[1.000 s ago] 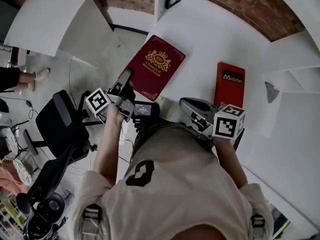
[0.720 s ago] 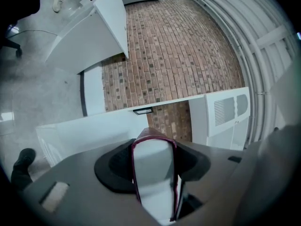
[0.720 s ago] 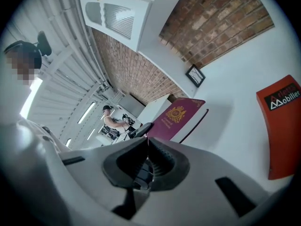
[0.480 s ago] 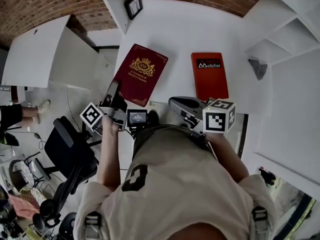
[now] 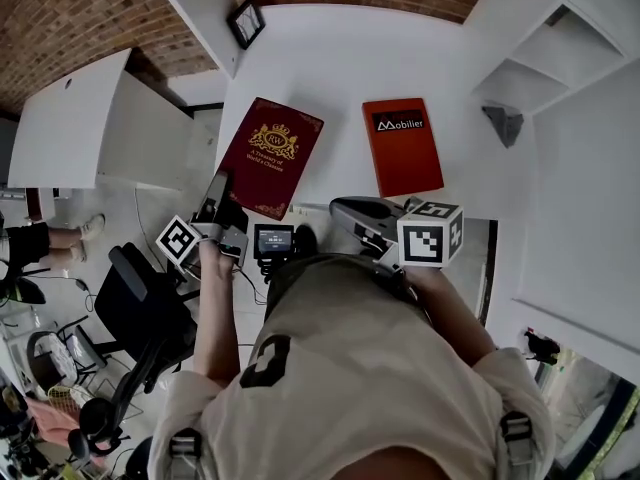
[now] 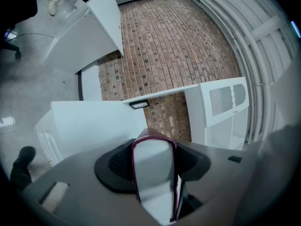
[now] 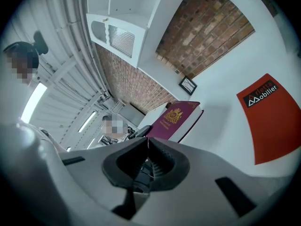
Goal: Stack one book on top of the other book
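Note:
A maroon book [image 5: 270, 156] with a gold crest lies on the white table [image 5: 340, 68], near its left edge. My left gripper [image 5: 215, 193] is shut on the book's near left corner. In the left gripper view, the book's white page edge [image 6: 153, 182] fills the gap of my left gripper [image 6: 154, 147]. An orange-red book [image 5: 403, 146] lies flat to the right, apart from the maroon one. My right gripper [image 5: 345, 208] hovers at the table's near edge between the two books. In the right gripper view, the tips of my right gripper [image 7: 146, 142] meet with nothing held. That view also shows the maroon book [image 7: 176, 119] and the orange-red book [image 7: 275, 117].
A small black picture frame [image 5: 245, 23] stands at the table's far left corner. White shelves [image 5: 560, 48] rise on the right, with a small grey object [image 5: 503, 123] beside them. Another white desk [image 5: 70, 118] and a black office chair [image 5: 140, 298] stand left of the table.
The head view has swung, so both books sit further left and more upright in the picture. My left gripper stays clamped on the maroon book's corner. The right gripper keeps its place near the table edge.

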Available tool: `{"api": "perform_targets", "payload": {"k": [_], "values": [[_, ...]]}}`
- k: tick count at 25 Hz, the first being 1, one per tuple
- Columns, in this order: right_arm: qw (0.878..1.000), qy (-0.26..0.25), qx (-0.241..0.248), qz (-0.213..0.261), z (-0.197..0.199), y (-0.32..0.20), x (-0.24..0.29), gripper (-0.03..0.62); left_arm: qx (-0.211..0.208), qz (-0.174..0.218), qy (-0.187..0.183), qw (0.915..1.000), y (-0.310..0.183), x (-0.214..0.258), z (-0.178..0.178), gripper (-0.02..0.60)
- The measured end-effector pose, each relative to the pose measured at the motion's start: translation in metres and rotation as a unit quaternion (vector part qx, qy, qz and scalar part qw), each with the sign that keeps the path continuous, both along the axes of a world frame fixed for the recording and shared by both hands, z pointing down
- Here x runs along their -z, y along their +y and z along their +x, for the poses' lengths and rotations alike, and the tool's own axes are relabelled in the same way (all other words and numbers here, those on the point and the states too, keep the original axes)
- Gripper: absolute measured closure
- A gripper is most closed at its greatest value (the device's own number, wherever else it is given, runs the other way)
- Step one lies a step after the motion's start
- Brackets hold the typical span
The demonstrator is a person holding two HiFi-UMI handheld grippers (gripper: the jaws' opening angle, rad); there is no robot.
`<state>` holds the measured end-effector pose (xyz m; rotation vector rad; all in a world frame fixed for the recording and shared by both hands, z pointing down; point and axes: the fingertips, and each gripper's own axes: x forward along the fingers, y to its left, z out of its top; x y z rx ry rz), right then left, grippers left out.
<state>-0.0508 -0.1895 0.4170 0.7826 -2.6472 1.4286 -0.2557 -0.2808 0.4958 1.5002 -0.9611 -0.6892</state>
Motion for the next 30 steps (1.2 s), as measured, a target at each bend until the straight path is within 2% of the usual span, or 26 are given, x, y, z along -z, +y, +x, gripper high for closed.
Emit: {"api": "perform_targets", "payload": {"k": [10,21,25,30], "values": [[1.000,-0.024,0.010,-0.007,0.018,0.022,-0.001,0.588,0.011,0.002,-0.009,0.9999,0.031,0.007,0.018,0.370],[0.997,-0.044,0.059,-0.024,0.036,0.062,-0.010,0.588,0.059,0.007,0.006,0.9982,0.084,0.015,0.040,0.370],[0.997,-0.053,0.040,-0.036,0.052,0.071,-0.014,0.588,0.047,-0.007,-0.002,0.9989,0.100,0.012,0.056,0.370],[0.997,-0.059,0.027,-0.040,0.060,0.076,-0.017,0.588,0.038,-0.011,0.009,0.9992,0.094,0.019,0.073,0.370]]}}
